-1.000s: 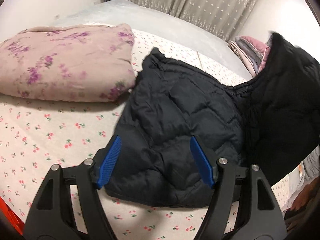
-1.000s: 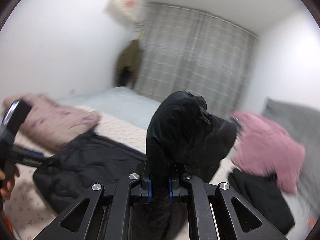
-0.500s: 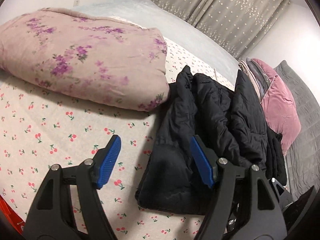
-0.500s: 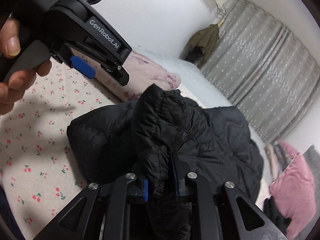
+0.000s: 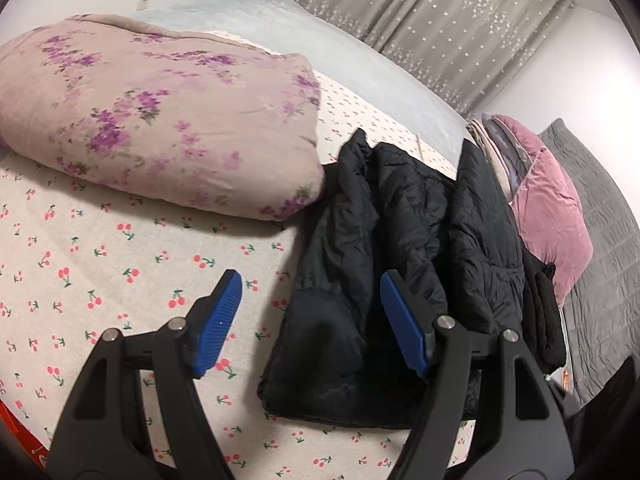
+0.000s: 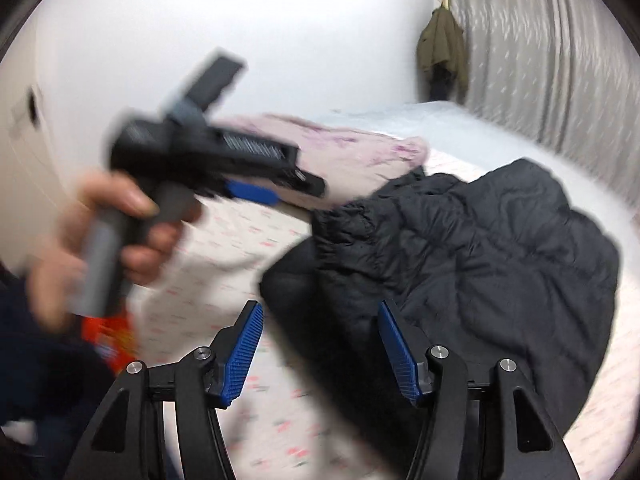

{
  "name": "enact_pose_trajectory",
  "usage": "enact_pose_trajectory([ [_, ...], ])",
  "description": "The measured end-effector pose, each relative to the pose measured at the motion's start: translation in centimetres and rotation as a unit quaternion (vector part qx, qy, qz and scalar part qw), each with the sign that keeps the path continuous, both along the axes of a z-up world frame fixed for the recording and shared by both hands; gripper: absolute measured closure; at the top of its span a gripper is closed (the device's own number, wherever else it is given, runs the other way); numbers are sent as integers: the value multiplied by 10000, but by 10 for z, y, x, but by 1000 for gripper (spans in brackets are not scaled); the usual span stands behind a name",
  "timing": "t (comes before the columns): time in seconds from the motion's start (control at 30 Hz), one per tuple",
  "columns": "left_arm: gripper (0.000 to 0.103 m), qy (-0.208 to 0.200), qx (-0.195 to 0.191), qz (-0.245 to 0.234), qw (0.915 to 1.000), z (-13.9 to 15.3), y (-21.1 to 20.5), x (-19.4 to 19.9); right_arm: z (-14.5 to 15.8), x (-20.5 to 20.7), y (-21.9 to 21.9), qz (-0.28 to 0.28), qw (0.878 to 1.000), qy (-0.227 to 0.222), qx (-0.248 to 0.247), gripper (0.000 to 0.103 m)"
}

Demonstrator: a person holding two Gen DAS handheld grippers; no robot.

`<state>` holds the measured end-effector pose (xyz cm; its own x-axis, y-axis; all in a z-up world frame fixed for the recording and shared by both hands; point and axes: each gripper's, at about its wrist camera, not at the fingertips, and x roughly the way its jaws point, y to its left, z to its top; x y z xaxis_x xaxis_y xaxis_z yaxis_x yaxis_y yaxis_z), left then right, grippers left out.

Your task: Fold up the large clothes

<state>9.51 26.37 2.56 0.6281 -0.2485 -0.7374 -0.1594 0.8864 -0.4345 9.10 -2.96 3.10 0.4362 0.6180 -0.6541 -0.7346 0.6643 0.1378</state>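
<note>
I have both grippers open and empty. The jacket (image 5: pixel 404 240) lies on the bed (image 5: pixel 100 280), bunched into a long strip just beside the floral quilt (image 5: pixel 152 120), with pink pillows (image 5: pixel 548 208) on its far side. From the left gripper (image 5: pixel 310 320) the jacket runs forward and a little right, its long axis pointing away from me, and its near hem sits partly between the jaws, under the right one. In the blurred right view, the right gripper (image 6: pixel 320 350) hangs over the near edge too, with most of the jacket spreading off to its right. I judge both are about equally close; the hem is the edge to take next, and the left is squarer to it.
</note>
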Motion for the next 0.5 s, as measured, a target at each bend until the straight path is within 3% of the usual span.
enact_pose_trajectory([
  [0.13, 31, -129, 13, -146, 9998, 5, -13, 1, 26, 7, -31, 70, 9970, 90, 770, 42],
  [0.23, 31, -312, -97, -193, 9993, 11, -19, 1, 33, 29, -62, -490, 9905, 267, 1260, 41],
  [0.37, 31, -522, -113, -417, 9977, 20, -36, 4, 18, 58, -92, -1764, 9769, 628, 1035, 41],
  [0.5, 30, -519, 59, -508, 9973, 24, -59, 11, -15, 93, -130, -2777, 9485, 1200, 937, 41],
])
